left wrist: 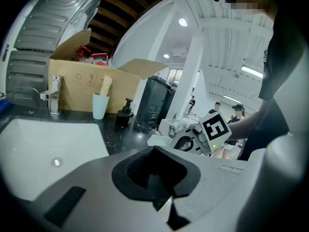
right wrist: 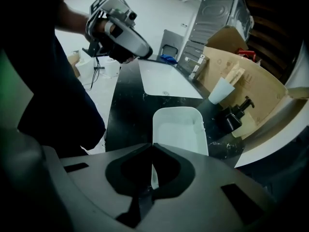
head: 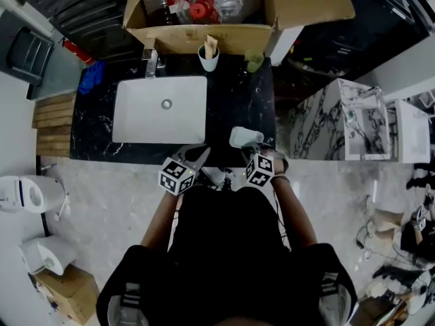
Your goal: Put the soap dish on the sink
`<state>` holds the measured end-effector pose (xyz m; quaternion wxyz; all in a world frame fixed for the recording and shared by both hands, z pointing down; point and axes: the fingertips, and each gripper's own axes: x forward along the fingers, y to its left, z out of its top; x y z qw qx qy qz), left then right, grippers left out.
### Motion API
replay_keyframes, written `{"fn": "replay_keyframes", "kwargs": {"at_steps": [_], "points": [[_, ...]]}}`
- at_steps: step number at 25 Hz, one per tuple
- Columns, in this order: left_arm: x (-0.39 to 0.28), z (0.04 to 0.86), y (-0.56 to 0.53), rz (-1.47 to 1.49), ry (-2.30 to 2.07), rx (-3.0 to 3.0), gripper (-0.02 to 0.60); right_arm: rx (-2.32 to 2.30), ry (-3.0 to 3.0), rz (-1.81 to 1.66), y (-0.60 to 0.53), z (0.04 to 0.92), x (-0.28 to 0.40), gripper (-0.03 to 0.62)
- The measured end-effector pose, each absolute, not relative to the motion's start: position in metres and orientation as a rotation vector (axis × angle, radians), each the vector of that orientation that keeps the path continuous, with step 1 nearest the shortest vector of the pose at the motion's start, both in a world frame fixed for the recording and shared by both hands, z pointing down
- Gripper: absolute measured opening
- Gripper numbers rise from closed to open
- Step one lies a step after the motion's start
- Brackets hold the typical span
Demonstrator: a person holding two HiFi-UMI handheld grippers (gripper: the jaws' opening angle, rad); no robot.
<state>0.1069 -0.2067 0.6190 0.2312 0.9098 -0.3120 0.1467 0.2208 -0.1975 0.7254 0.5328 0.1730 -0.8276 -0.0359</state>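
Observation:
The white rectangular soap dish (head: 243, 136) (right wrist: 179, 127) hangs over the front right part of the black marble counter (head: 238, 100), right of the white sink basin (head: 160, 109) (right wrist: 166, 79). My right gripper (head: 253, 149) (right wrist: 152, 148) is shut on the dish's near rim. My left gripper (head: 198, 158) (left wrist: 154, 149) is at the counter's front edge, just left of the dish, its jaws shut with nothing between them. The left gripper view shows the sink basin (left wrist: 29, 144) at left and the right gripper's marker cube (left wrist: 215, 128) at right.
A chrome faucet (head: 151, 63) (left wrist: 52, 94) stands behind the basin. A pale cup (head: 209, 56) (right wrist: 221, 90) and a black soap dispenser (left wrist: 124, 116) (right wrist: 234, 117) line the counter's back edge, with an open cardboard box (head: 204, 32) behind them. A marble-patterned cabinet (head: 353, 121) stands at right.

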Motion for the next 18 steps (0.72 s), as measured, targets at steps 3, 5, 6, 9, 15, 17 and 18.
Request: {"fn": "replay_keyframes", "kwargs": {"at_steps": [3,5,6,9,15,17,18], "points": [[0.102,0.619,-0.208,0.394,-0.896,2.487,0.0,0.359,-1.93,-0.129,-0.203,0.732,0.221,-0.002],[0.099,0.62,-0.207,0.394,-0.918,2.477,0.0,0.325,-1.927,-0.13,-0.204,0.735,0.218,-0.002],[0.097,0.62,-0.206,0.393,-0.928,2.47,0.0,0.31,-1.923,-0.133,-0.204,0.737,0.216,-0.003],[0.091,0.62,-0.207,0.379,-0.959,2.454,0.0,0.282,-1.899,-0.145,-0.208,0.743,0.215,-0.002],[0.082,0.62,-0.207,0.372,-1.006,2.433,0.0,0.247,-1.868,-0.188,-0.219,0.746,0.209,-0.002],[0.079,0.62,-0.208,0.374,-1.019,2.427,0.0,0.234,-1.858,-0.206,-0.222,0.747,0.207,-0.002],[0.078,0.62,-0.208,0.375,-1.025,2.425,0.0,0.231,-1.853,-0.215,-0.224,0.747,0.207,-0.002]]}}
